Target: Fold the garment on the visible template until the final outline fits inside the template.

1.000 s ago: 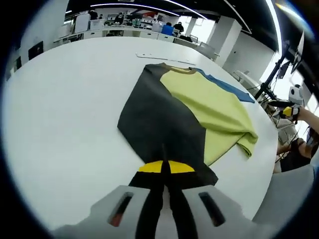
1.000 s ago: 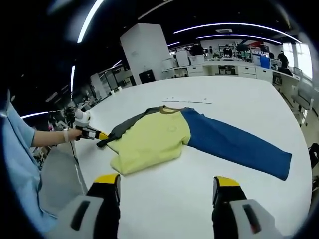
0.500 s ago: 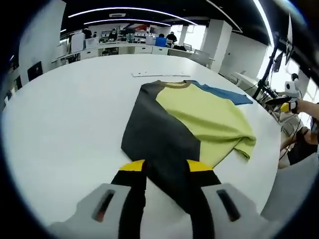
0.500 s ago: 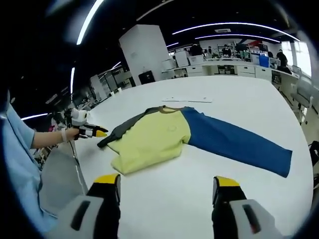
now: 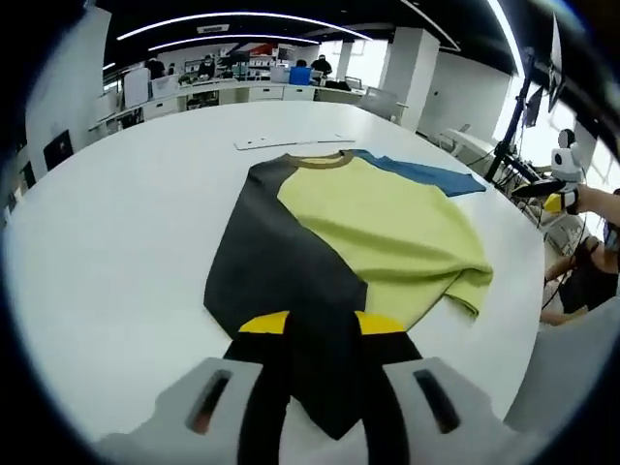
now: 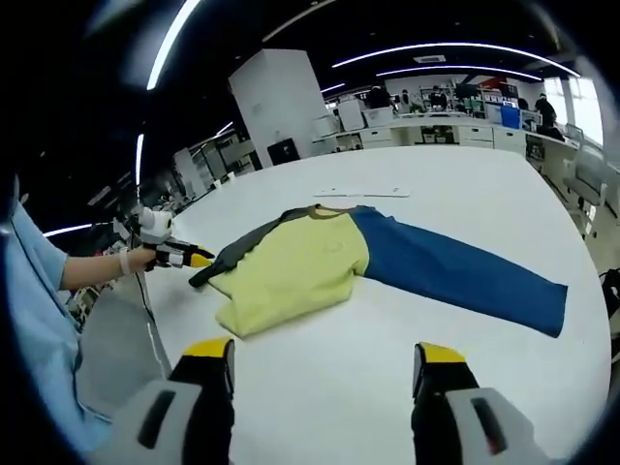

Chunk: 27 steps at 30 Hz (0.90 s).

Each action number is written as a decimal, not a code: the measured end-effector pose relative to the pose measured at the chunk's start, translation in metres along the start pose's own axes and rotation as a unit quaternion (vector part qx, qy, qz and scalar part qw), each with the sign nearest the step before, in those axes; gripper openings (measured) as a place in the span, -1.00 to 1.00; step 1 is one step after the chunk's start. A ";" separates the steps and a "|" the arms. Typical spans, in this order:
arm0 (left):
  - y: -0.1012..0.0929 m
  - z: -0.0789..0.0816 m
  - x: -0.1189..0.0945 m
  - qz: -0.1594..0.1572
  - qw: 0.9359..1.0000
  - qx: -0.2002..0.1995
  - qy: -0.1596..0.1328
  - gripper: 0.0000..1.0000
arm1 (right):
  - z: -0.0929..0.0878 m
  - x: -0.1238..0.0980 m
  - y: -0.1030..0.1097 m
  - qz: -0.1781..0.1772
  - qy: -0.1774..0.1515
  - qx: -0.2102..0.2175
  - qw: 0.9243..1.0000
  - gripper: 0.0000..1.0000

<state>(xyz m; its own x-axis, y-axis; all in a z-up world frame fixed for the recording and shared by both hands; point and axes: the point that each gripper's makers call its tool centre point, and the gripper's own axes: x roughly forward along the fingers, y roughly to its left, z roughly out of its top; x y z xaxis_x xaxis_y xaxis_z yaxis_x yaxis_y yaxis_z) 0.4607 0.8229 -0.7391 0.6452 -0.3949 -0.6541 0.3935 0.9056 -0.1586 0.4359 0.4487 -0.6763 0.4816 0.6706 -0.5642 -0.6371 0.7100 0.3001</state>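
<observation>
Long-sleeved fabric garment [image 5: 378, 228] with a yellow-green body, one dark grey sleeve [image 5: 281, 281] and one blue sleeve [image 6: 455, 271], lying flat on the white round bench [image 5: 116, 223]. In the left gripper view the dark grey sleeve is folded over the near left part of the body and runs toward the camera; its cuff end lies between the yellow-tipped jaws of the left claw [image 5: 320, 325]. The jaws stand a little apart, one on each side of the cuff; whether they press the cloth cannot be told. The blue sleeve shows as a strip at the far right of the body. The tan collar [image 5: 315, 160] lies at the far end of the garment, and a thin white flat strip [image 5: 291, 142] lies on the bench just beyond it.

In the right gripper view the garment lies well ahead of the right claw [image 6: 318, 360], whose two yellow-tipped jaws are spread wide with only bare bench between them. The blue sleeve extends straight out to the right, unfolded. At the left, a person's hand [image 6: 131, 260] holds the left claw at the end of the dark grey sleeve. A light blue clothed sleeve [image 6: 29, 291] of the person shows at the left edge. Desks and white columns stand in the far background.
</observation>
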 end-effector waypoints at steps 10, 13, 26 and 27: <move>0.003 -0.006 0.009 0.021 0.999 0.017 0.027 -0.68 | -0.006 0.002 -0.001 -0.001 0.003 0.007 1.000 0.49; 0.007 -0.012 0.012 0.026 0.999 0.018 0.035 -0.72 | -0.007 0.003 -0.001 0.000 0.004 0.009 1.000 0.49; 0.010 -0.018 0.012 0.030 0.999 0.006 0.045 -0.95 | -0.008 0.003 0.000 0.001 0.001 0.013 1.000 0.49; 0.010 -0.019 0.012 0.031 0.998 0.006 0.045 -0.97 | -0.008 0.003 0.000 0.001 0.001 0.013 1.000 0.48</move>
<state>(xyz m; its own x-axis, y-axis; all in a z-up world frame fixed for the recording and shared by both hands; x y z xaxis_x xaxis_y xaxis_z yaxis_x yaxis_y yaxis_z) 0.4599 0.8297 -0.7621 0.6068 -0.3229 -0.7263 0.3641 0.9252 -0.1072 0.4328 0.4489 -0.6846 0.4789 0.6717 -0.5652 -0.6225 0.7138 0.3209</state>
